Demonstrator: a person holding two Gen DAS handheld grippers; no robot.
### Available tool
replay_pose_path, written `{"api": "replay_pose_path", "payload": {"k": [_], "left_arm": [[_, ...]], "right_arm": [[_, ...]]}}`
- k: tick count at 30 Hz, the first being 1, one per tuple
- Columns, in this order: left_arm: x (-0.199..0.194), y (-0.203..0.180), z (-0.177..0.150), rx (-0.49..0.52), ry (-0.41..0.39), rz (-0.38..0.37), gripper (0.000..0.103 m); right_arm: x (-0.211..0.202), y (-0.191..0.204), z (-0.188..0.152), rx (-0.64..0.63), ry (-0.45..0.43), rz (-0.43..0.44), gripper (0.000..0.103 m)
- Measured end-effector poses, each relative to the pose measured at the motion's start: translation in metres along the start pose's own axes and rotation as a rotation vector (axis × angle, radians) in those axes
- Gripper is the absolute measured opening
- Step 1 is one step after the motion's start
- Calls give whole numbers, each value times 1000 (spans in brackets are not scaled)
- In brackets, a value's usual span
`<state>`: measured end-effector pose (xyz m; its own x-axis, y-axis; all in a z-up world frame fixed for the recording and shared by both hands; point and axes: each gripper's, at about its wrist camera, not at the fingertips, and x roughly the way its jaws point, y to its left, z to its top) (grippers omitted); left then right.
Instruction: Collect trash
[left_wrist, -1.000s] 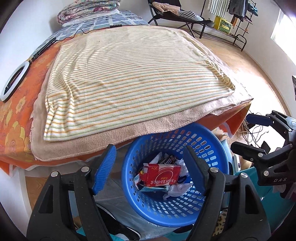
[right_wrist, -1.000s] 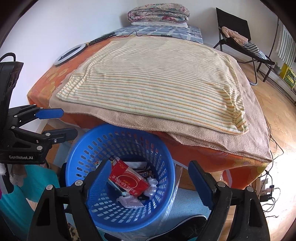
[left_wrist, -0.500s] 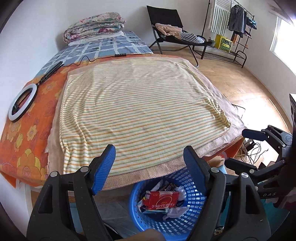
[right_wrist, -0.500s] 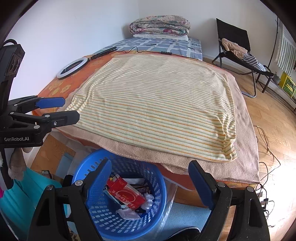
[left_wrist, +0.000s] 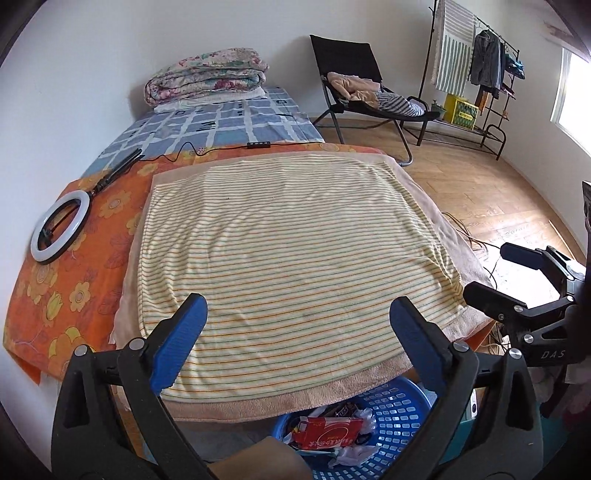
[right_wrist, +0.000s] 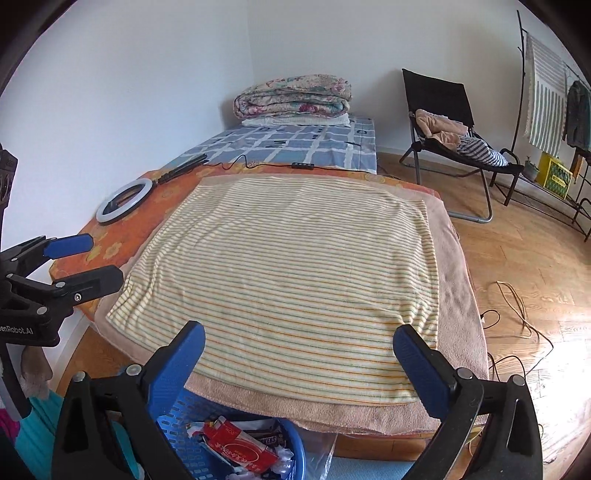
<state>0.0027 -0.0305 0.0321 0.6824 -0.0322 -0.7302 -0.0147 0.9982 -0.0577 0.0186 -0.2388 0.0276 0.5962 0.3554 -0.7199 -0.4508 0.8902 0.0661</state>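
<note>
A bed (left_wrist: 92, 280) is filling both views, its striped blanket (left_wrist: 295, 258) lying flat over a fuzzy beige towel (right_wrist: 454, 295) and an orange floral sheet. Only the left wrist view is catching the window beside the clothes rack (left_wrist: 476, 70); only the right wrist view is showing loose cables (right_wrist: 517, 314) trailing over the wood floor. At the bed's foot a perforated blue plastic laundry basket (left_wrist: 399, 417) is holding the trash, a red carton (left_wrist: 328, 434) among crumpled wrappers. The left gripper (left_wrist: 295, 343) and right gripper (right_wrist: 295, 354) are both opening wide, blue pads gripping nothing.
</note>
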Motion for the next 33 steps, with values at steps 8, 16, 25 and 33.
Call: {"api": "replay_pose_path", "payload": {"k": [8, 16, 25, 33], "left_arm": [[16, 10, 4, -62, 27, 3, 101], [16, 5, 4, -52, 18, 6, 101], [16, 3, 3, -50, 20, 2, 102], [15, 2, 2, -50, 20, 0, 102]], "right_arm": [[20, -10, 9, 25, -17, -1, 103], [25, -7, 9, 13, -12, -5, 103], [26, 1, 9, -11, -13, -7, 103], [26, 1, 8, -10, -7, -12, 103]]}}
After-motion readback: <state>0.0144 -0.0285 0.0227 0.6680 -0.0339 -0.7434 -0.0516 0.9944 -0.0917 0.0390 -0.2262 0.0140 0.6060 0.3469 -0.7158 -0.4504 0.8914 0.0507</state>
